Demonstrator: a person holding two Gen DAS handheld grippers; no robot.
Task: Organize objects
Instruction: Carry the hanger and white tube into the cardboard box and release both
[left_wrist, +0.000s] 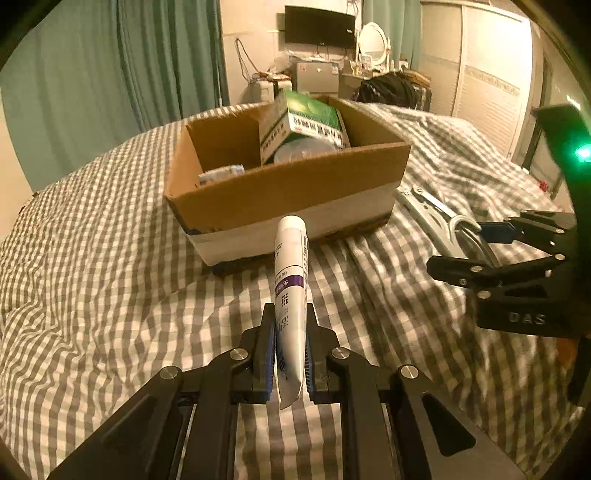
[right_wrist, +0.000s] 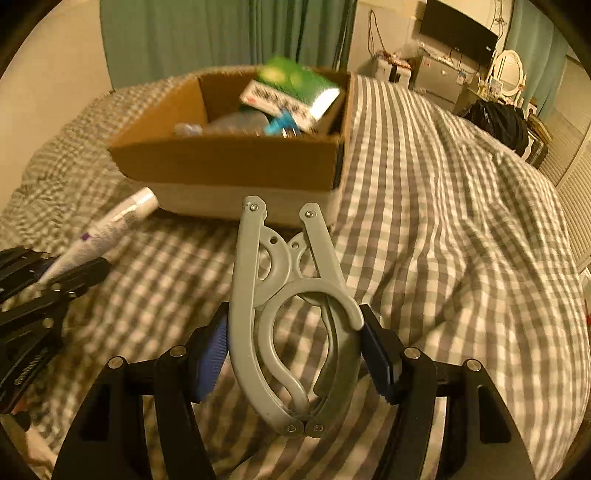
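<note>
Checked bedding is filling both frames, with the cardboard box (left_wrist: 284, 177) sitting at upper centre. Left gripper (left_wrist: 290, 343) is clamping its jaws on the white tube (left_wrist: 290, 280), lower centre; right gripper (right_wrist: 293, 343) is gripping the folded grey hanger (right_wrist: 288, 314) just before the box.

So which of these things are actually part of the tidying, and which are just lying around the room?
Part of the job:
- white tube, held by the left gripper
- folded grey hanger, held by the right gripper
- cardboard box with the green carton inside

Just lying about:
- checked bedspread
- curtains
- wall screen
- round mirror
</note>
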